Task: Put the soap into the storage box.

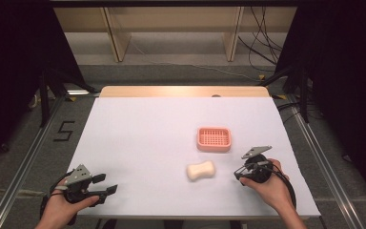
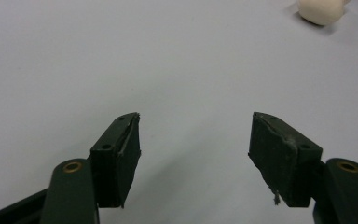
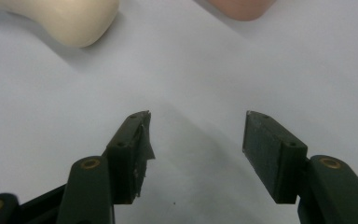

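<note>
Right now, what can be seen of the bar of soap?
The bar of soap is cream-coloured, smooth and matte, rounded at both ends with a slightly pinched middle. It lies flat on the white table cover, just in front of the pink slotted soap dish and apart from it. Only the cover touches it.

I am seeing the soap point(image 2: 320, 11) cropped by the top edge in the left gripper view; only its lower end is showing. In the right gripper view the soap point(image 3: 63, 18) is running off the top and left edges, and the dish point(image 3: 240, 8) is reduced to a blurred pink rim. From the high view, the right gripper point(image 1: 241, 173) is partly covering itself, hiding its jaw gap.
</note>
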A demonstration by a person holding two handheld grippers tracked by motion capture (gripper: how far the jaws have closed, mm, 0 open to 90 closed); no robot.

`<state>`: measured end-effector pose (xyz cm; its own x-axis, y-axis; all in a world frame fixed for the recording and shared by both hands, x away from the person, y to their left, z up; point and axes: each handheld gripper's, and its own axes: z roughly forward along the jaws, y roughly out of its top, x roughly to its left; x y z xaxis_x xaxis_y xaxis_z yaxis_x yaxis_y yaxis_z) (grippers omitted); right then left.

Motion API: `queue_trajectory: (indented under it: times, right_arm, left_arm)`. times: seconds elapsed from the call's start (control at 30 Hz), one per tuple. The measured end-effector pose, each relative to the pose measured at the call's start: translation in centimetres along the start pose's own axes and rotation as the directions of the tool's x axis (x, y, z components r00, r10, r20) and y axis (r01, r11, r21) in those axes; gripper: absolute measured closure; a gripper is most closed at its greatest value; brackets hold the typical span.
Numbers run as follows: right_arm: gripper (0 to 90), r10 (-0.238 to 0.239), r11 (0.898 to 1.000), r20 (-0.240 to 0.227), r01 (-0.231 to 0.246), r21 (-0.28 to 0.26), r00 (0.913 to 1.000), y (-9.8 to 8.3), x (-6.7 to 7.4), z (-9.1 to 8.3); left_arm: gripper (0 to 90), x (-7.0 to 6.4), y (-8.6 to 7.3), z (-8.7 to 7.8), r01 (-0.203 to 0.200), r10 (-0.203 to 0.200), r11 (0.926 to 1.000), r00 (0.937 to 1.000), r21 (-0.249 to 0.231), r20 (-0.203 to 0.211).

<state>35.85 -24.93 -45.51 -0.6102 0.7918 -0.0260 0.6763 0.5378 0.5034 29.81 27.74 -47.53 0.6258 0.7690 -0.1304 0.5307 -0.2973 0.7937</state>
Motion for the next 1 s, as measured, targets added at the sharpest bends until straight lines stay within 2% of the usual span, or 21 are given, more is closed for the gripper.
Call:
queue_trajectory:
  times: [0.07, 0.17, 0.23, 0.27, 0.37, 0.4, 0.43, 0.47, 0.5, 0.53, 0.57, 0.6, 0.63, 0.67, 0.7, 0.73, 0.8, 0.87, 0.9, 0.93, 1.0]
  right_arm:
    - [41.8, -0.059, 0.998, 0.007, 0.059, -0.003, 0.9983, 0.1, 0.1, 0.0]
    - [40.0, -0.174, 0.985, 0.007, 0.174, 0.020, 0.9848, 0.5, 0.2, 0.0]
    - [39.3, -0.245, 0.968, -0.029, 0.246, 0.052, 0.9691, 0.8, 0.3, -0.2]
    - [39.4, -0.281, 0.956, -0.050, 0.284, 0.066, 0.9583, 1.0, 0.3, -0.3]
    - [39.4, -0.353, 0.931, -0.067, 0.358, 0.078, 0.9332, 1.8, 0.3, -0.7]
    - [39.4, -0.353, 0.931, -0.067, 0.358, 0.078, 0.9332, 1.8, 0.3, -0.7]
    - [38.9, -0.372, 0.922, -0.087, 0.379, 0.086, 0.9243, 2.1, 0.4, -0.8]
    - [37.4, -0.457, 0.873, -0.144, 0.474, 0.114, 0.8776, 2.7, 0.5, -0.8]
    - [37.1, -0.479, 0.854, -0.168, 0.501, 0.137, 0.8618, 2.9, 0.7, -0.8]
    - [37.1, -0.479, 0.854, -0.168, 0.501, 0.137, 0.8618, 2.9, 0.7, -0.8]
    - [36.0, -0.500, 0.818, -0.218, 0.540, 0.198, 0.8379, 3.4, 1.0, -0.7]
    - [36.0, -0.516, 0.806, -0.218, 0.555, 0.204, 0.8285, 3.6, 1.1, -0.6]
    - [36.0, -0.525, 0.799, -0.229, 0.567, 0.201, 0.8199, 3.8, 1.2, -0.5]
    - [36.0, -0.525, 0.799, -0.229, 0.567, 0.201, 0.8199, 3.8, 1.2, -0.5]
    - [35.9, -0.543, 0.786, -0.241, 0.588, 0.189, 0.8041, 4.1, 1.2, -0.4]
    - [35.7, -0.543, 0.783, -0.230, 0.586, 0.209, 0.8073, 4.3, 1.3, -0.4]
    - [35.8, -0.541, 0.780, -0.228, 0.585, 0.223, 0.8093, 4.7, 1.4, -0.3]
    - [35.8, -0.561, 0.766, -0.242, 0.608, 0.211, 0.7914, 5.1, 1.4, 0.0]
    - [35.8, -0.546, 0.772, -0.234, 0.592, 0.233, 0.8043, 5.1, 1.5, 0.0]
    - [35.8, -0.564, 0.763, -0.242, 0.610, 0.214, 0.7895, 5.3, 1.5, 0.2]
    - [35.6, -0.549, 0.770, -0.239, 0.596, 0.229, 0.8012, 5.6, 1.7, 0.2]
  left_arm:
    - [33.2, 0.0, 0.0, 0.0, -0.004, 0.004, 1.0000, 1.0000, 0.003, 0.000]
    - [33.3, 0.0, 0.0, -0.1, 0.005, -0.005, 0.9999, 1.0000, 0.011, 0.004]
    - [33.3, 0.4, 0.0, -0.2, -0.047, 0.047, 0.9986, 0.9989, 0.024, -0.005]
    - [33.3, 0.4, 0.0, -0.2, -0.047, 0.047, 0.9986, 0.9989, 0.022, -0.005]
    - [33.2, 0.1, 0.0, -0.1, -0.008, 0.008, 1.0000, 1.0000, 0.006, 0.002]
    - [33.3, 0.1, 0.0, -0.1, -0.008, 0.008, 1.0000, 1.0000, 0.006, 0.002]
    - [33.3, 0.0, 0.0, 0.0, 0.002, -0.002, 1.0000, 1.0000, 0.004, 0.004]
    - [33.3, 0.0, 0.0, 0.0, -0.010, 0.010, 0.9999, 0.9999, 0.006, 0.005]
    - [33.3, 0.0, 0.0, 0.0, -0.020, 0.020, 0.9997, 0.9998, 0.016, 0.001]
    - [33.3, 0.0, 0.0, 0.0, -0.020, 0.020, 0.9997, 0.9998, 0.016, 0.001]
    - [33.2, 0.0, 0.0, -0.1, -0.019, 0.019, 0.9996, 0.9998, 0.019, 0.000]
    - [33.3, 0.2, 0.0, -0.2, -0.033, 0.033, 0.9990, 0.9995, 0.031, 0.003]
    - [33.2, 0.1, 0.0, -0.2, -0.031, 0.031, 0.9991, 0.9995, 0.029, 0.002]
    - [33.2, 0.1, 0.0, -0.2, -0.031, 0.031, 0.9991, 0.9995, 0.029, 0.002]
    - [33.2, 0.0, 0.0, 0.0, -0.011, 0.011, 0.9998, 0.9999, 0.015, 0.002]
    - [33.2, 0.1, 0.0, -0.1, -0.032, 0.032, 0.9990, 0.9995, 0.029, -0.002]
    - [33.2, 0.1, 0.0, -0.1, -0.023, 0.023, 0.9996, 0.9997, 0.018, 0.001]
    - [33.3, 0.0, 0.0, -0.1, -0.020, 0.020, 0.9996, 0.9998, 0.021, 0.005]
    - [33.3, 0.1, 0.0, -0.1, -0.030, 0.030, 0.9992, 0.9995, 0.027, -0.001]
    - [33.2, 0.1, 0.0, -0.1, -0.030, 0.030, 0.9992, 0.9996, 0.027, -0.001]
    - [33.2, 0.1, 0.0, -0.1, -0.031, 0.031, 0.9992, 0.9995, 0.026, 0.000]
